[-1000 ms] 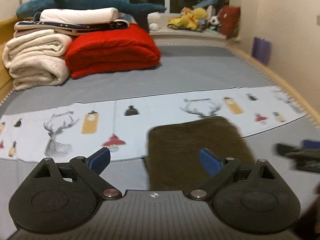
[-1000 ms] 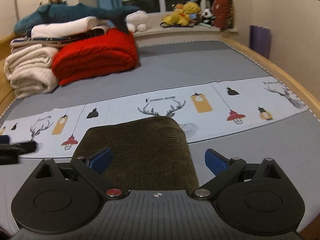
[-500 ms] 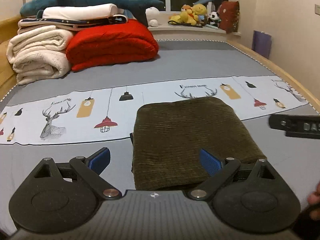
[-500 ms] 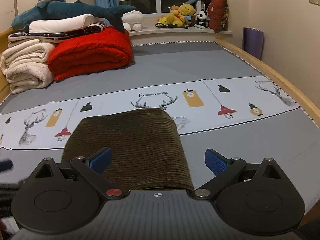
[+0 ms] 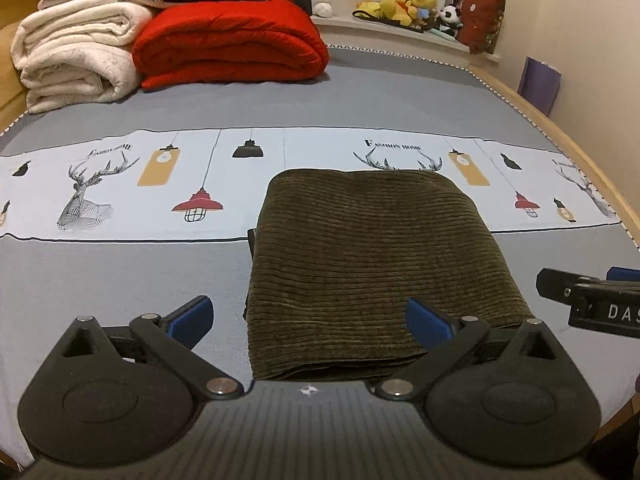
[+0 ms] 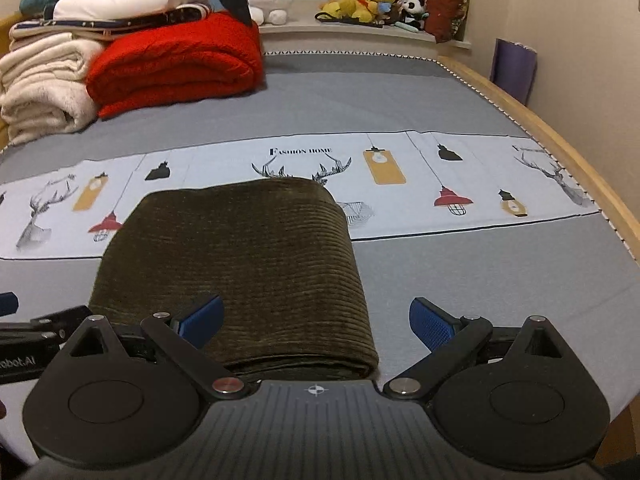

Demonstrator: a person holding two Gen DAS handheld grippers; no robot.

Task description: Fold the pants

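Blue pads sit on the tips of the left gripper, and its two fingers are spread wide with nothing between them. It hangs just over the near edge of the pants. The right gripper is wide apart too and holds nothing (its left finger is over the pants and its right finger is over bare sheet). Each gripper shows at the edge of the other one's view.

The pants are dark green and ribbed, folded into a neat thick block. They lie flat on the grey bed sheet, with the far end on a pale strip printed with deer and lamps.

Farther back rest a folded red blanket and cream blankets, side by side and touching.
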